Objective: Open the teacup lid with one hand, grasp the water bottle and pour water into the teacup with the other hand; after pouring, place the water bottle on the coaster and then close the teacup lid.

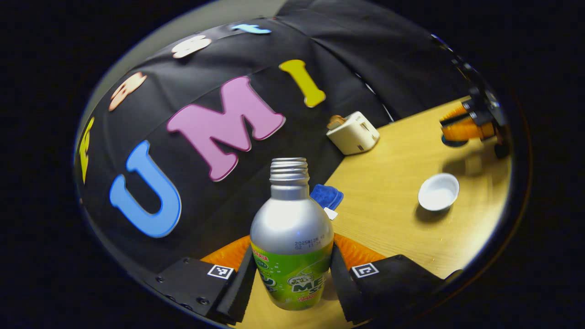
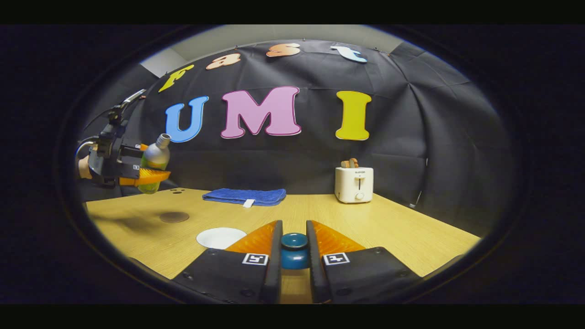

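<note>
My left gripper (image 1: 292, 260) is shut on a silver bottle with a green label (image 1: 292, 228); its threaded neck is uncapped. In the right gripper view that gripper (image 2: 145, 176) holds the bottle (image 2: 156, 157) in the air at the left, leaning slightly right, above the table. A white teacup (image 1: 438, 192) stands uncovered on the wooden table, also seen as the teacup (image 2: 220, 237). My right gripper (image 2: 294, 232) is shut on the dark blue lid (image 2: 294, 251), and shows as the right gripper (image 1: 459, 127) lifted beyond the cup. A dark round coaster (image 2: 174, 217) lies left of the cup.
A white toaster (image 2: 353, 184) holding toast stands at the back right of the table (image 2: 411, 233). A folded blue cloth (image 2: 244, 196) lies along the back edge by the black wall. Both show in the left gripper view as the toaster (image 1: 353, 132) and the cloth (image 1: 327, 196).
</note>
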A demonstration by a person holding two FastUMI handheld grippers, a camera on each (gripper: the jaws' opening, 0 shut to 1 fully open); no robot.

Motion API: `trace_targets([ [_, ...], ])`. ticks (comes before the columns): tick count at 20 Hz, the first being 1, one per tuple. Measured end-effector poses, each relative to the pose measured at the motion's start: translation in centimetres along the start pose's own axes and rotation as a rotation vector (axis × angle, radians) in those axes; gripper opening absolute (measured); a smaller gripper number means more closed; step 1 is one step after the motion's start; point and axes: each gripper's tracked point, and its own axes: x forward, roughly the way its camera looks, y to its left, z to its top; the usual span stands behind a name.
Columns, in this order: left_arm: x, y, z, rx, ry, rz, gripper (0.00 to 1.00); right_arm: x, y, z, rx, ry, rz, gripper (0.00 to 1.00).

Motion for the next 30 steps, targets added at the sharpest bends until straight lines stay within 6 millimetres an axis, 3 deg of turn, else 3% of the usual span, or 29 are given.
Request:
trace_targets([
  [4, 0.7, 2.6, -2.2, -0.393, -0.057, 0.067, 0.78, 0.0, -0.2, 0.0, 0.0, 0.0, -0.013, 0.29],
  [7, 1.8, 2.5, -4.3, -0.57, -0.087, 0.066, 0.78, -0.2, -0.8, 0.0, -0.002, -0.002, -0.049, 0.25],
  [9, 2.7, 2.1, -5.3, -0.645, -0.081, 0.059, 0.78, -0.2, -1.2, 0.1, -0.003, -0.003, -0.078, 0.29],
  [12, 3.5, 1.3, -6.9, -0.694, -0.067, 0.038, 0.79, -0.3, -1.5, 0.1, -0.003, -0.004, -0.102, 0.34],
  [13, 3.9, 1.1, -7.2, -0.707, -0.066, 0.036, 0.79, -0.4, -1.5, 0.1, -0.003, -0.004, -0.104, 0.29],
  [16, 5.2, 0.5, -8.1, -0.71, -0.053, 0.035, 0.8, -0.4, -1.5, 0.0, -0.002, -0.004, -0.105, 0.33],
  [18, 5.5, -0.1, -8.6, -0.706, -0.035, 0.025, 0.8, -0.4, -1.5, 0.1, -0.002, -0.004, -0.106, 0.29],
  [19, 5.5, -0.5, -9.0, -0.706, -0.026, 0.017, 0.8, -0.4, -1.5, 0.1, -0.003, -0.004, -0.108, 0.34],
  [20, 5.4, -0.2, -8.7, -0.697, -0.042, 0.02, 0.81, -0.4, -1.6, 0.1, -0.002, -0.004, -0.113, 0.29],
  [27, 5.2, -1.2, -9.6, -0.664, -0.019, 0.0, 0.83, -0.4, -1.7, 0.1, -0.003, -0.004, -0.121, 0.29],
  [30, 4.4, -1.7, -9.8, -0.644, -0.002, -0.005, 0.92, -0.4, -1.7, 0.1, -0.003, -0.004, -0.121, 0.29],
])
